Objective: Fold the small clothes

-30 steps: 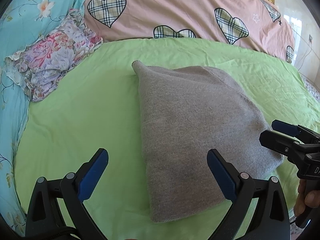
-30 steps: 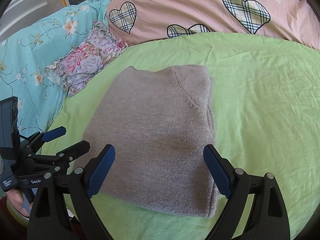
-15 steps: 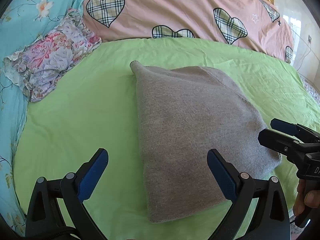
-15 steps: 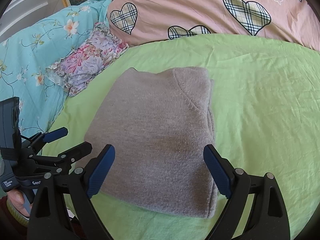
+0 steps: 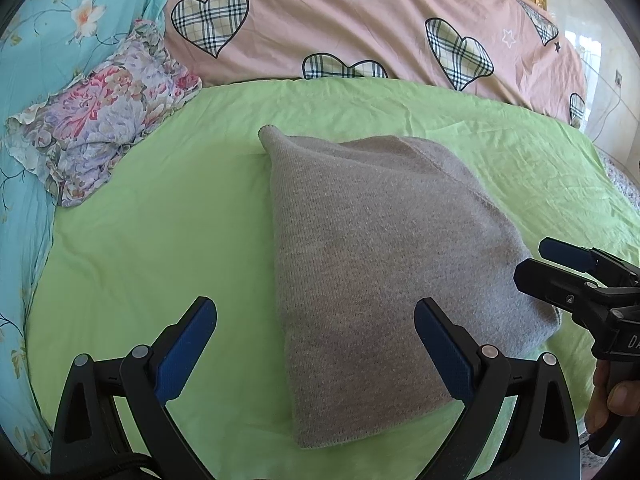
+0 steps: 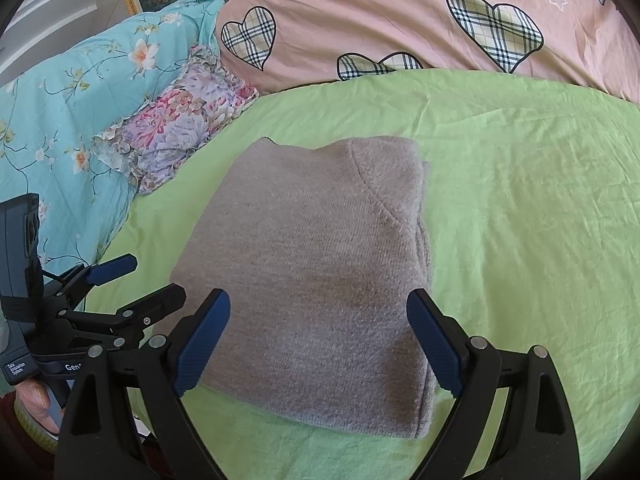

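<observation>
- A folded grey sweater (image 5: 384,264) lies flat in the middle of the green sheet (image 5: 160,232)
- Left gripper (image 5: 316,348) hangs over its near edge, fingers spread wide, holding nothing
- Right gripper (image 6: 318,344) likewise spread, empty, above the sweater
- A floral pillow (image 6: 180,120) sits off to the left
</observation>
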Tool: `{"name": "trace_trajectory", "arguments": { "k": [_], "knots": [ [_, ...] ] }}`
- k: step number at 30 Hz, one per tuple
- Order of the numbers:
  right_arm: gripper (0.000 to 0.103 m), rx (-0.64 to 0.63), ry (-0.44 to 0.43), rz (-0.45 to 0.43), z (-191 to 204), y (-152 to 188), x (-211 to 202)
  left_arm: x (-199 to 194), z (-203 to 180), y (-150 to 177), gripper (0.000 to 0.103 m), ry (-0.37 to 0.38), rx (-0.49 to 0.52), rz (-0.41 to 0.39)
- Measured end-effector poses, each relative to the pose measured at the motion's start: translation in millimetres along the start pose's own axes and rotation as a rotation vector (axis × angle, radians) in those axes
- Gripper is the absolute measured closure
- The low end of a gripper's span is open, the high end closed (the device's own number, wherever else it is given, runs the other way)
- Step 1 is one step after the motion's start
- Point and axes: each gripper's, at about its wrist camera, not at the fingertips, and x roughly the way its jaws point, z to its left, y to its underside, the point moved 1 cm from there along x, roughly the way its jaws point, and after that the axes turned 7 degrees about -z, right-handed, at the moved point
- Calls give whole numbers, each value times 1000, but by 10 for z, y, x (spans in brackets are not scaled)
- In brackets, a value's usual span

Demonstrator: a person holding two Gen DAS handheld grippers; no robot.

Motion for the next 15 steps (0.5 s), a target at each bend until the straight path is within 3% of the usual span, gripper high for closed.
{"name": "trace_trajectory", "arguments": {
  "k": [15],
  "knots": [
    [13, 0, -3, -4, 7, -38, -15, -7, -12, -20, 3, 0, 0, -1]
  ]
}}
